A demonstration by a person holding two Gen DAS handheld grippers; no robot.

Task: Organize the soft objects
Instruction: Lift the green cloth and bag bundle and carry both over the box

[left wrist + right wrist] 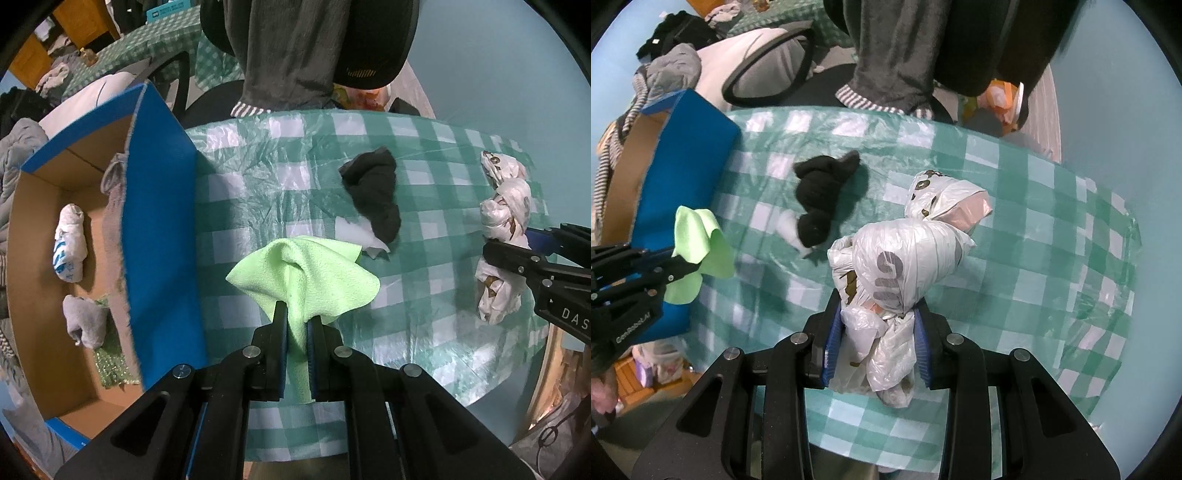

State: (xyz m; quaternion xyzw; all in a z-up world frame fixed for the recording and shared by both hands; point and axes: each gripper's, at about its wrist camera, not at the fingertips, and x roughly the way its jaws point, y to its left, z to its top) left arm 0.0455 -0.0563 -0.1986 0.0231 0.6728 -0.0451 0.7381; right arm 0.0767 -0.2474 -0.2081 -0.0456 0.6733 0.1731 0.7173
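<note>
At the far left sits an open cardboard box [162, 229] with blue outer walls, set against the left edge of the bench [424, 369], which is covered in a green-and-white checked cloth. Inside the box lie a knotted white plastic bag with blue print [70, 251], a balled grey sock [85, 321] and a patch of green glittery material [110, 365]; a grey knitted cloth [114, 221] hangs over the box's near wall.

Just right of the box, the left gripper [296, 325] has its fingers clenched on a lime-green cloth [303, 273], whose free part fans out ahead of the fingertips above the bench.

Further right, near the middle of the bench, a crumpled black sock [373, 192] lies partly on top of a small white scrap [358, 236].

At the right side of the bench, the right gripper [879, 321] grasps a bundle of knotted white plastic bags [912, 251], its blue-padded fingers pressing the bundle's lower twisted part from both sides. The bundle's bulk stands ahead of the fingers, well apart from the box.
</note>
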